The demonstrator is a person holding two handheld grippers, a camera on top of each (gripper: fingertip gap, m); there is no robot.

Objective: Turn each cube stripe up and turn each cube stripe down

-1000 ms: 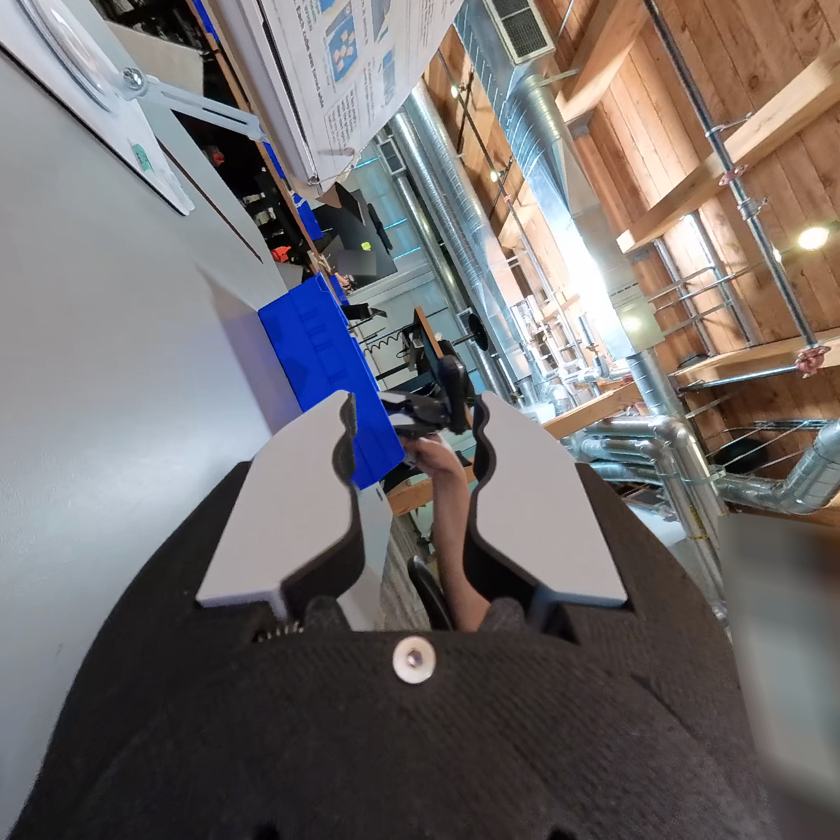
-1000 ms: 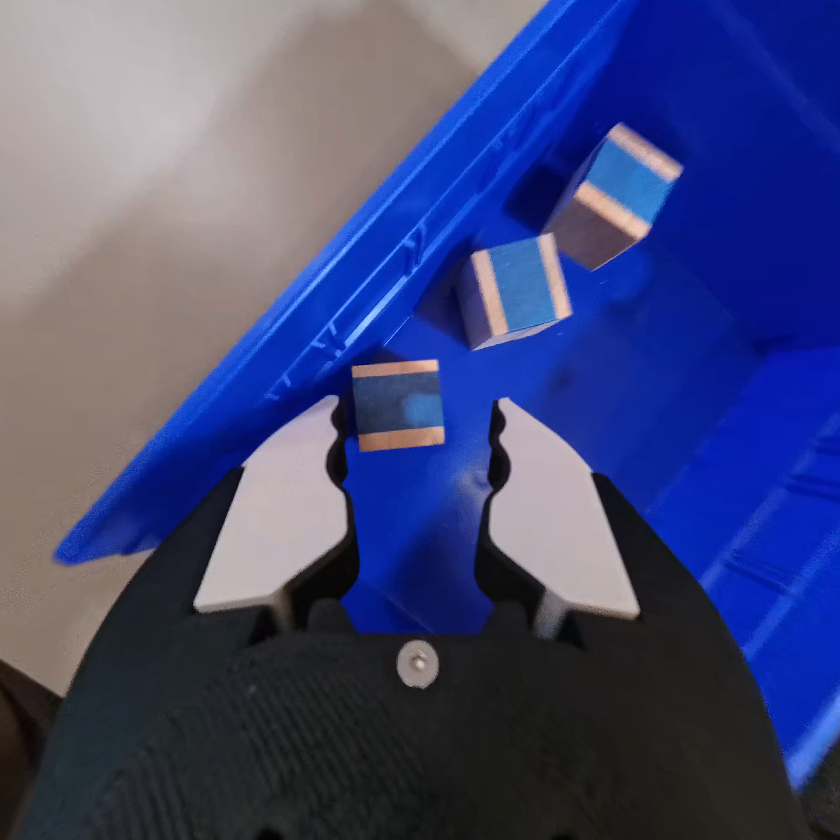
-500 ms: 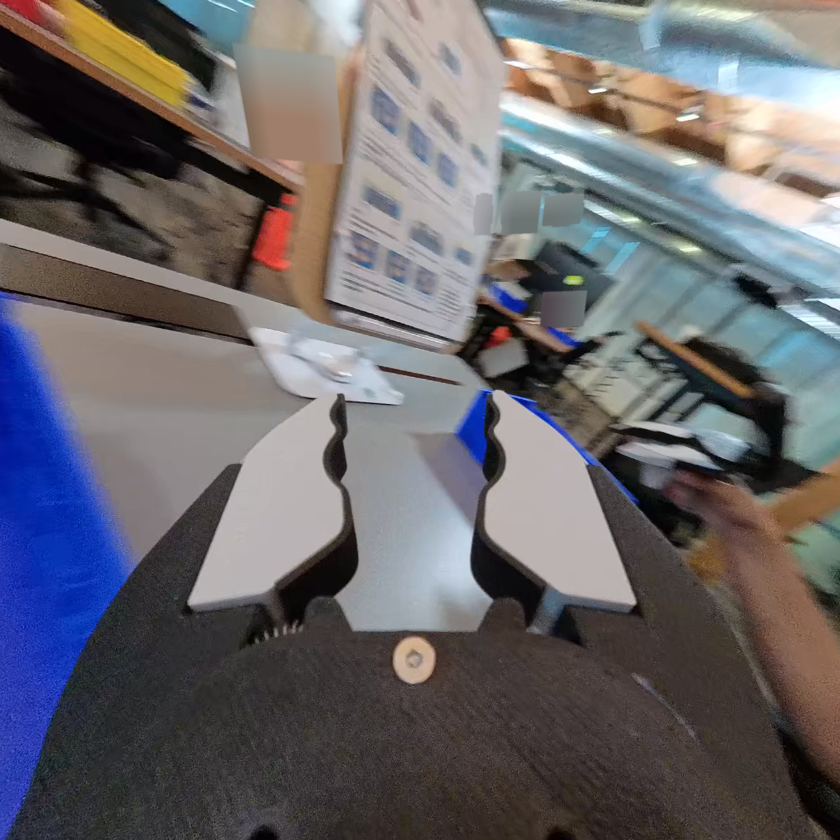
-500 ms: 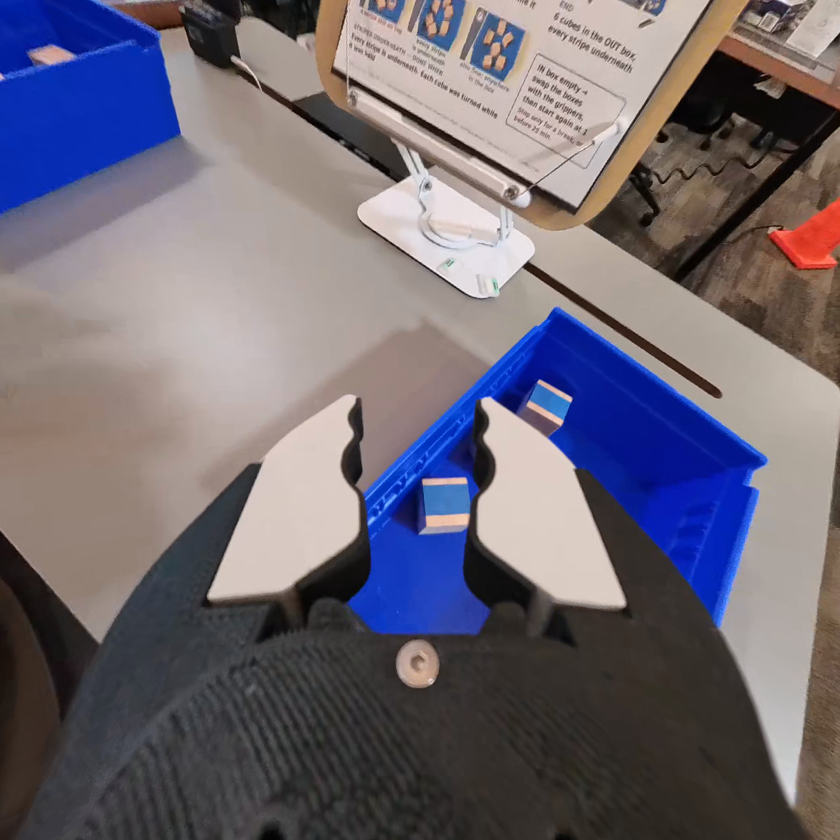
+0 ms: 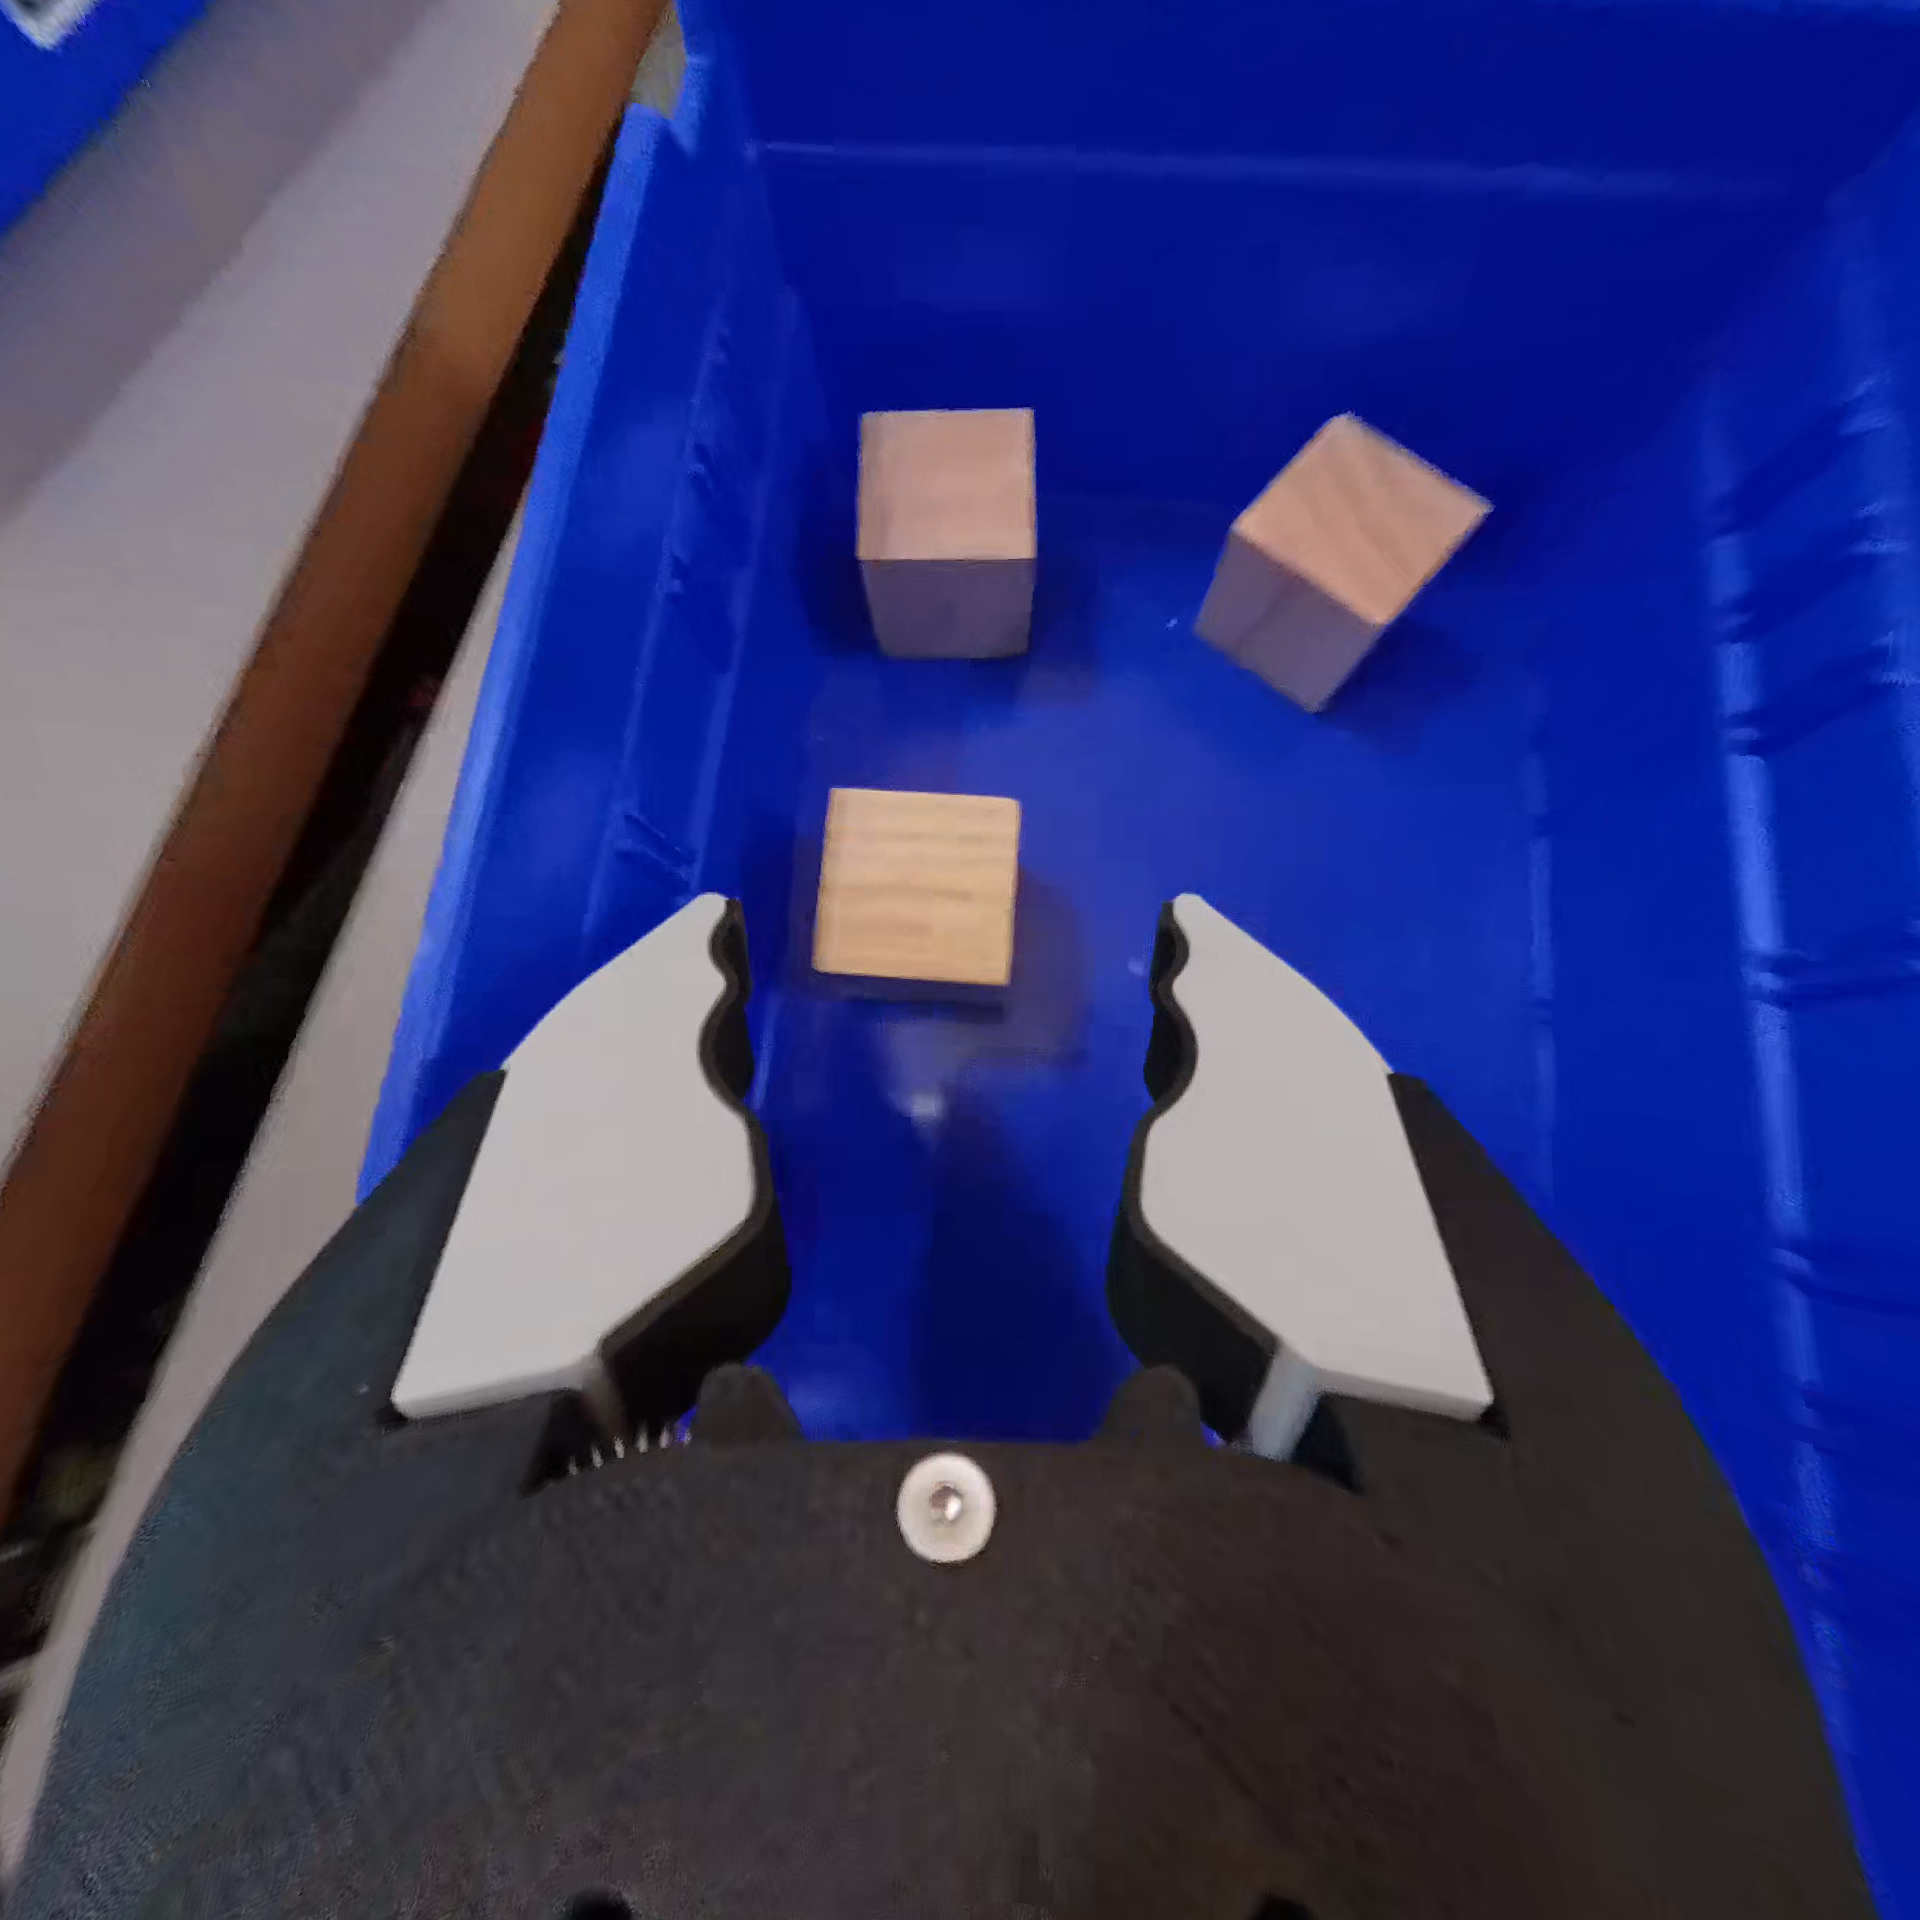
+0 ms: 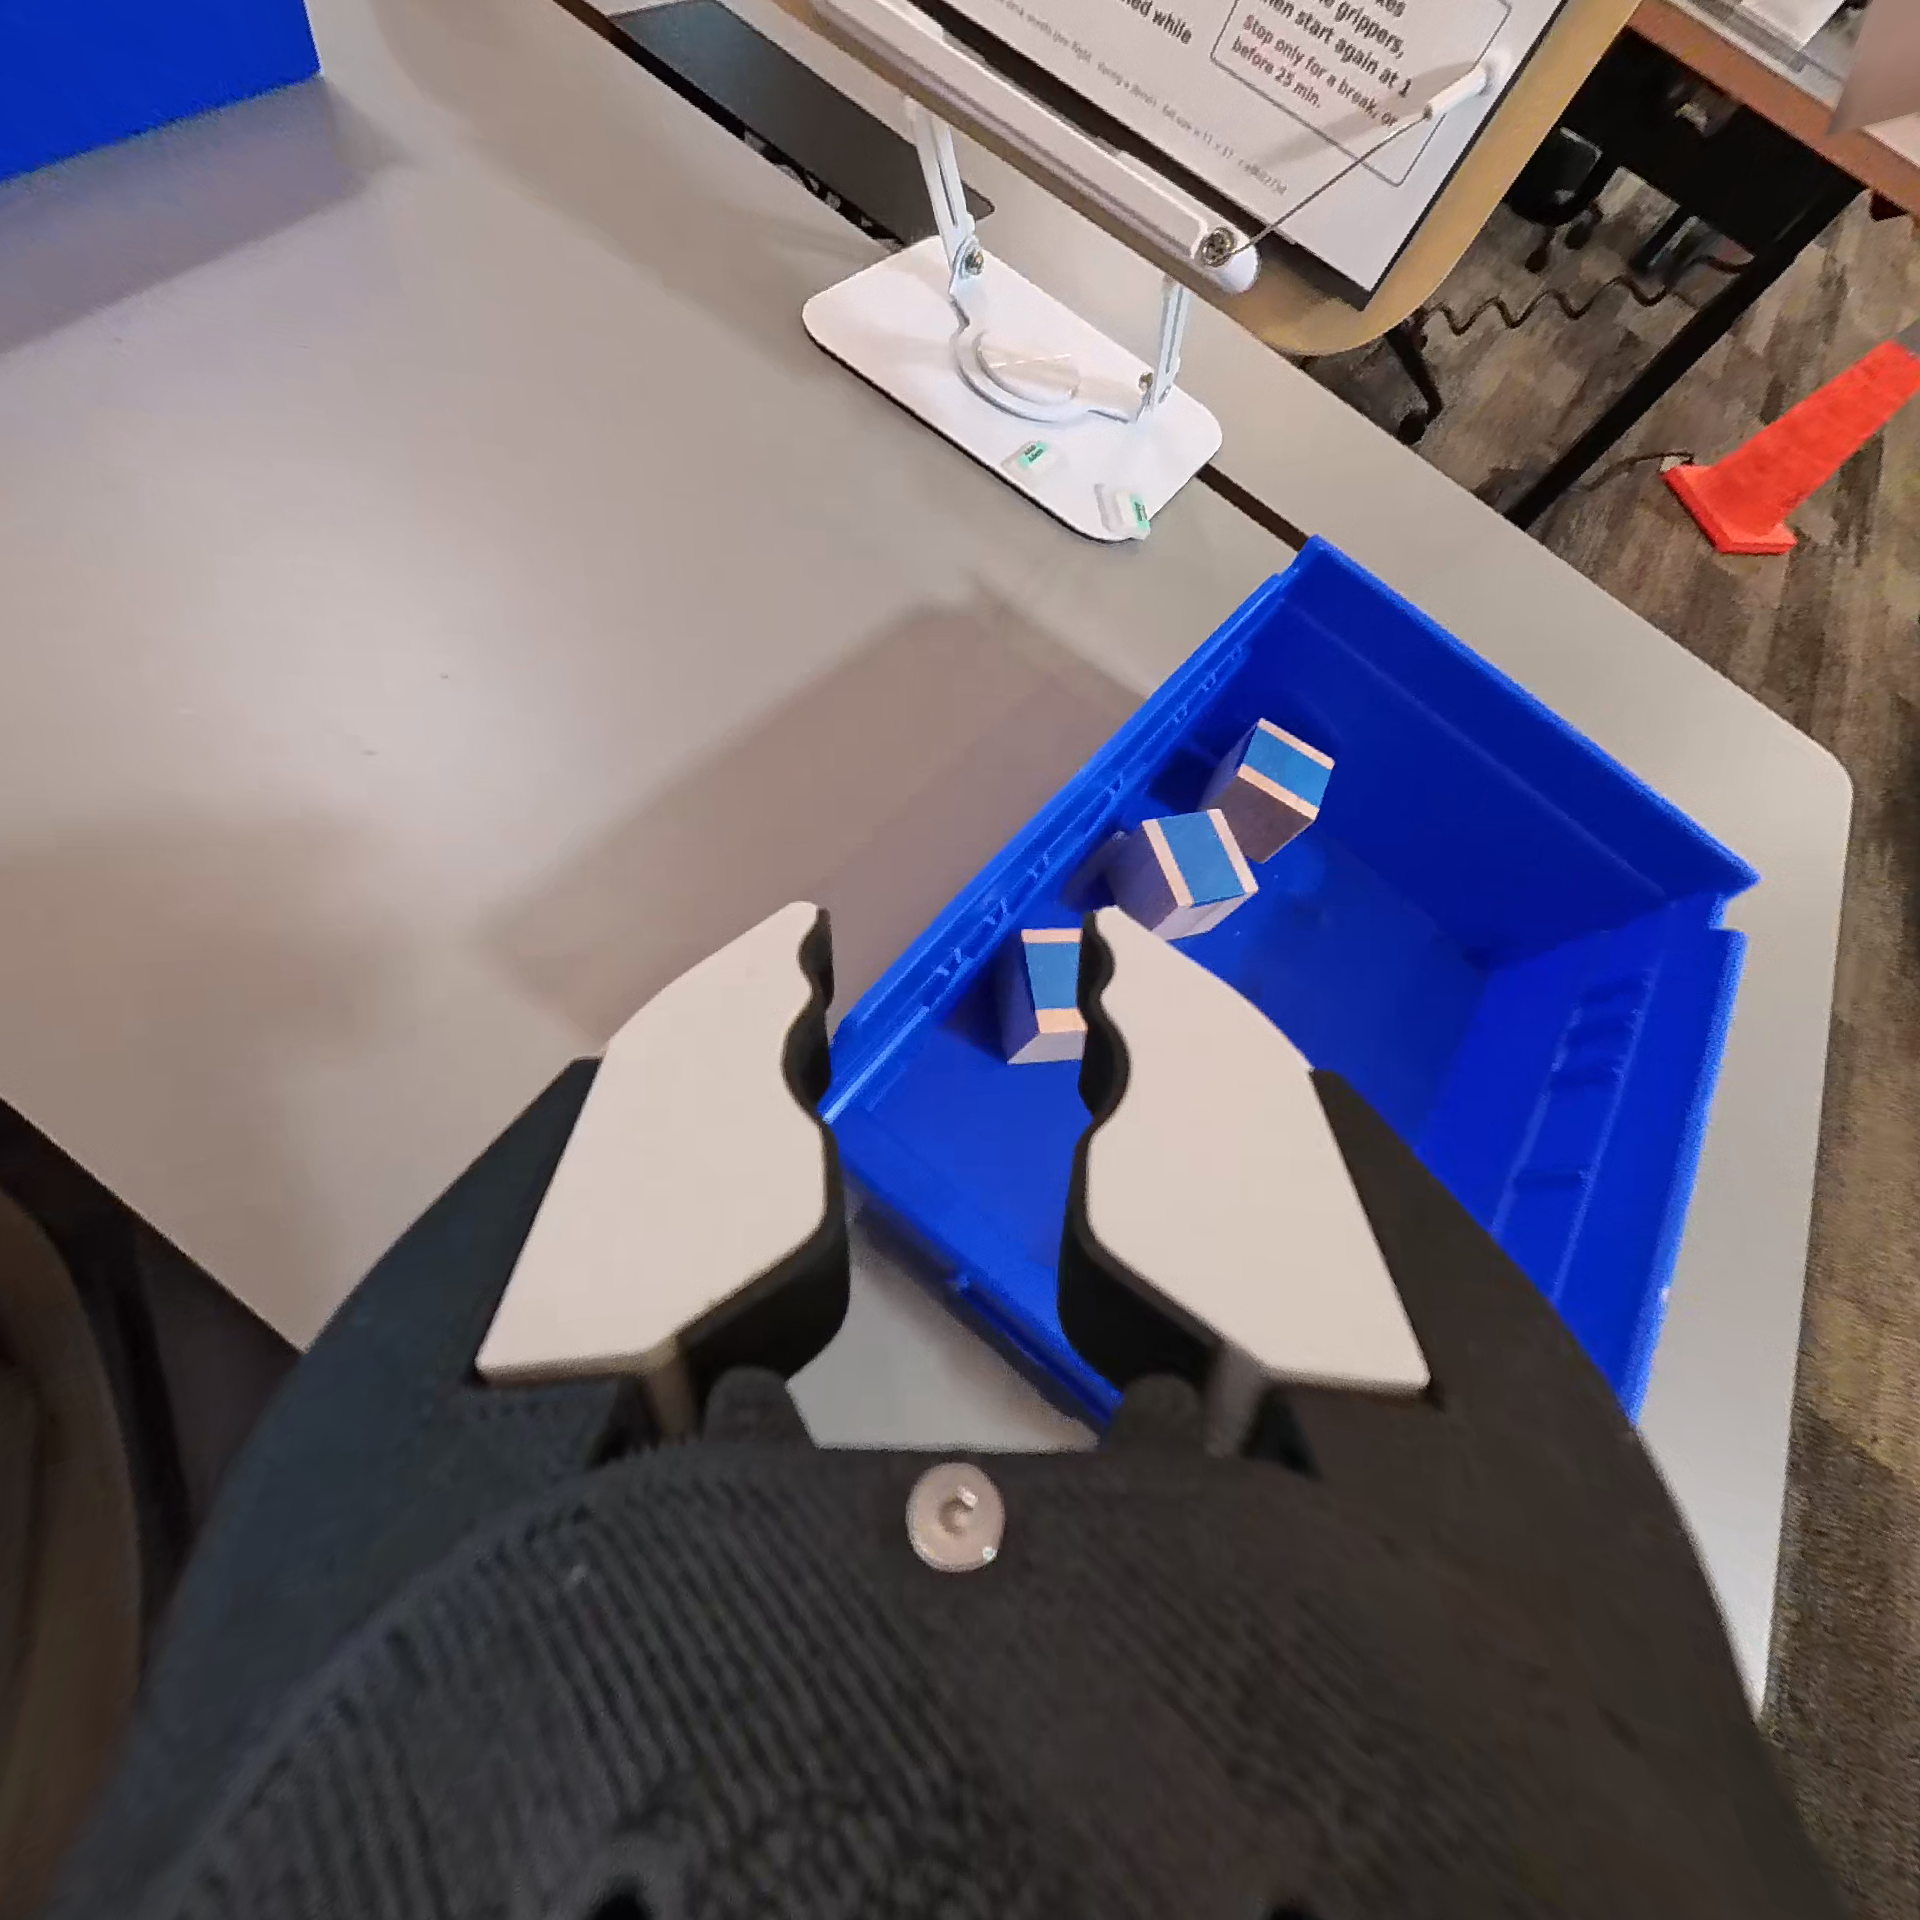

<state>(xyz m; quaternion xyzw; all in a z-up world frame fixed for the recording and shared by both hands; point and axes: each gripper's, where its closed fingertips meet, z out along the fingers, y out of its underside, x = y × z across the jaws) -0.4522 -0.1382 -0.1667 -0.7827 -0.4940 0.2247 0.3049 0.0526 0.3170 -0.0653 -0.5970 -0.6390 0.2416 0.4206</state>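
The left gripper [image 5: 951, 920] hangs with its jaws wide apart and nothing between them, pointing down into a blue bin [image 5: 1662, 935]. Just past the fingertips, nearer the left finger [image 5: 613, 1122], the nearest plain cube [image 5: 916, 885] lies on the bin floor, untouched, showing bare wood on top. Farther in sit two more wooden cubes, well apart from each other: the far left cube [image 5: 945, 525] square to the bin wall, and the far right cube [image 5: 1340, 556] turned at an angle. No stripe shows on any visible face of these three. Left of this bin run a brown table edge [image 5: 343, 582] and grey surface.

The right gripper [image 6: 956, 925] also has its jaws parted and empty, held above the near corner of a second blue bin [image 6: 1558, 1143] that rests on a grey table [image 6: 468, 623]. Inside, along the left wall, three cubes lie in a row with blue stripes facing up: the near striped cube [image 6: 1044, 992], partly hidden behind the right finger [image 6: 1226, 1164], the middle striped cube [image 6: 1184, 868] and the far striped cube [image 6: 1273, 784], which is close to the middle one. Beyond the bin a white stand [image 6: 1018, 395] carries an instruction board [image 6: 1299, 94], and an orange cone [image 6: 1808, 457] lies on the floor to the right
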